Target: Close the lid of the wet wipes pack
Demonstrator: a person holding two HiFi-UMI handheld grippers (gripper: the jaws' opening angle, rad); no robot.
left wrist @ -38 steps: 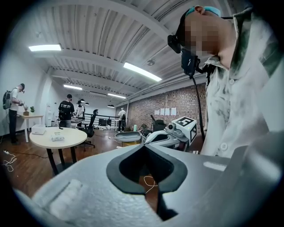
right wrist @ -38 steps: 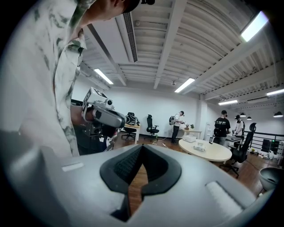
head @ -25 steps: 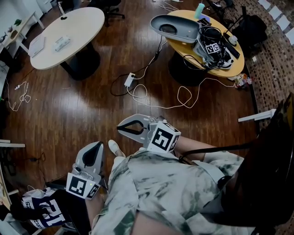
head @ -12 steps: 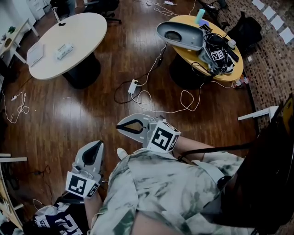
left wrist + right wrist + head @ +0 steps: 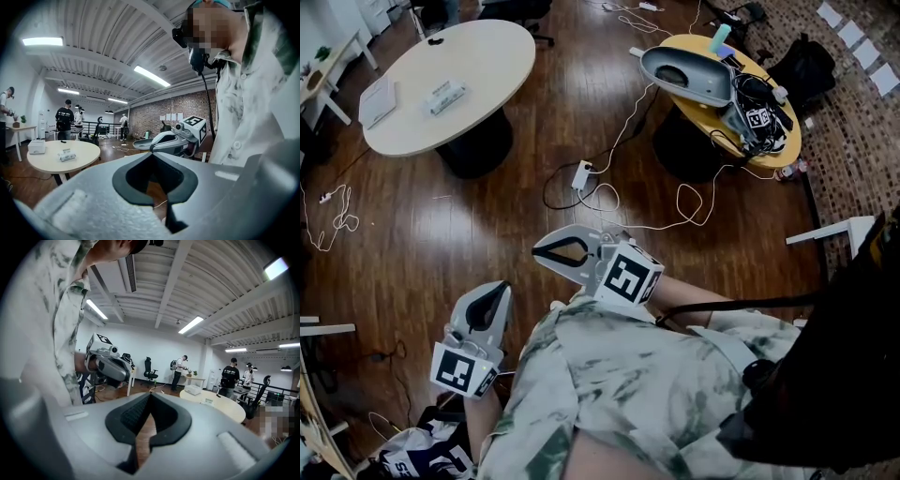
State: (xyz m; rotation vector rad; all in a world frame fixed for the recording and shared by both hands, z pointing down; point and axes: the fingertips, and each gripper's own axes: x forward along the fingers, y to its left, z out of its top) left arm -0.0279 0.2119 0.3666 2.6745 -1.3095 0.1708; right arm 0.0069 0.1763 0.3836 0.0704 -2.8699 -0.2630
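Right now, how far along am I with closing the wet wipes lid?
Nothing looks done yet. In hand: nothing; the left gripper and right gripper sit by your body, fingers together and empty. A small pack, possibly the wipes, lies on the white round table, its lid too small to read. Remaining: probably everything, reaching it and pressing the lid down.

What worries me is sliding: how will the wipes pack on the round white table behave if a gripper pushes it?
Probably light and soft: the wipes pack looks small and lies flat on the round table, so tipping or rolling seems unlikely. The tabletop looks smooth, so a sideways push may slide it.
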